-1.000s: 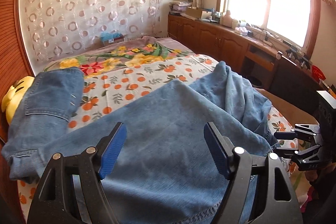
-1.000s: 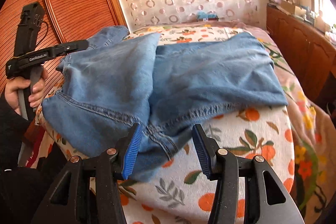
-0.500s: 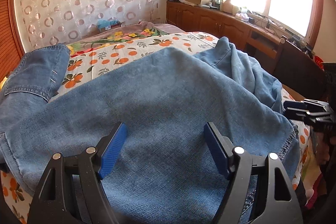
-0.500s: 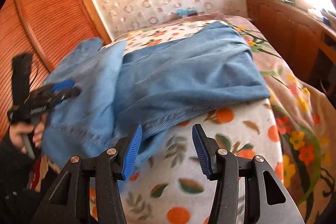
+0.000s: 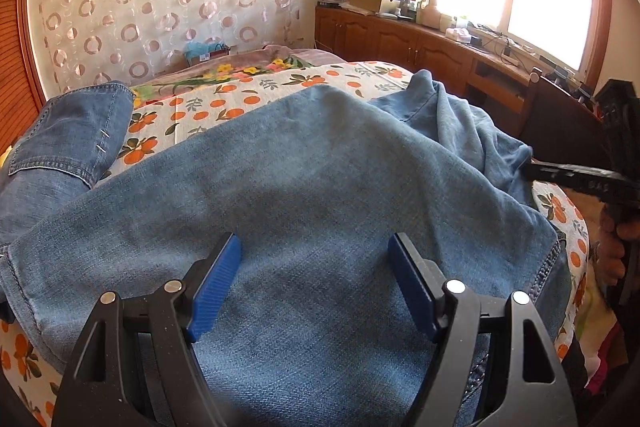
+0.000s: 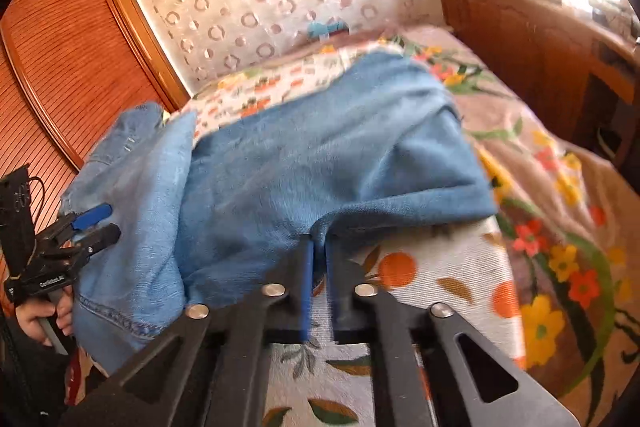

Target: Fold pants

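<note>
soft blue denim pants point(image 5: 320, 167) rumpled across orange-print bedsheet point(image 6: 432, 267), right gripper point(image 6: 319, 247) just closed, pinching the pants' hem edge, left gripper point(image 5: 316, 267) wide open above the denim, holding nothing

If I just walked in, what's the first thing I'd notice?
Probably the big blue jeans spread across the bed, on a bedspread printed with oranges. Next, the right gripper at the near edge, its jaws having just closed on a fold of the denim, while the left gripper hangs open over the jeans. Behind the bed hangs a curtain covered in circles.
</note>
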Motion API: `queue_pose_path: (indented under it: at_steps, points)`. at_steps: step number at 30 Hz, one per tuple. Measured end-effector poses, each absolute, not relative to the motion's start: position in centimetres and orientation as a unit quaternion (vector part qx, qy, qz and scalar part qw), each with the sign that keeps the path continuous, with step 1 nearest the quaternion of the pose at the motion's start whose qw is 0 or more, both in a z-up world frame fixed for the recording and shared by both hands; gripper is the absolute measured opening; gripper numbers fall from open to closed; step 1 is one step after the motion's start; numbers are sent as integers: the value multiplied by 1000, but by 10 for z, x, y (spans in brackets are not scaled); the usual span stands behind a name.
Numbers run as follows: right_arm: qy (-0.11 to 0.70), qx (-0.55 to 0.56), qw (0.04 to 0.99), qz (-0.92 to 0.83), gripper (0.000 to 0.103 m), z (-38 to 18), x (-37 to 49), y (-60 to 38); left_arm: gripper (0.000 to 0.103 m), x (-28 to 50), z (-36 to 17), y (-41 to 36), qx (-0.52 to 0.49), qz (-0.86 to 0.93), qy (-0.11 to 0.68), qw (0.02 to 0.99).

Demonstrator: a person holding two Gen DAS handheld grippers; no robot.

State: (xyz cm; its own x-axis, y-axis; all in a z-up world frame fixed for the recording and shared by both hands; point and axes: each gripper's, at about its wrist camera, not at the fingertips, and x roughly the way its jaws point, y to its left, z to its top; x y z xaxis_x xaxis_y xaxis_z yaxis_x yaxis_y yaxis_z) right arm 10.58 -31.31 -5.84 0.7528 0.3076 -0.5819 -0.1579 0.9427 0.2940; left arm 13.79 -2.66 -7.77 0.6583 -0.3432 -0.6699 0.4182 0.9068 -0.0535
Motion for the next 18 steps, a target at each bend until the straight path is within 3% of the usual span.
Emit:
queue_pose_path:
  at_steps: [5,11,18]
  points:
    - [299,111,940,118,1,-36,66,-331,77,138,-78,-27,52,-210,356,909]
    - [341,116,927,103,1,-66,47,-336,77,140,-78,-25,49,-210,356,909]
    - [337,131,928,91,1,-63,44,-350,77,139,-79,-24,48,-209,354,910]
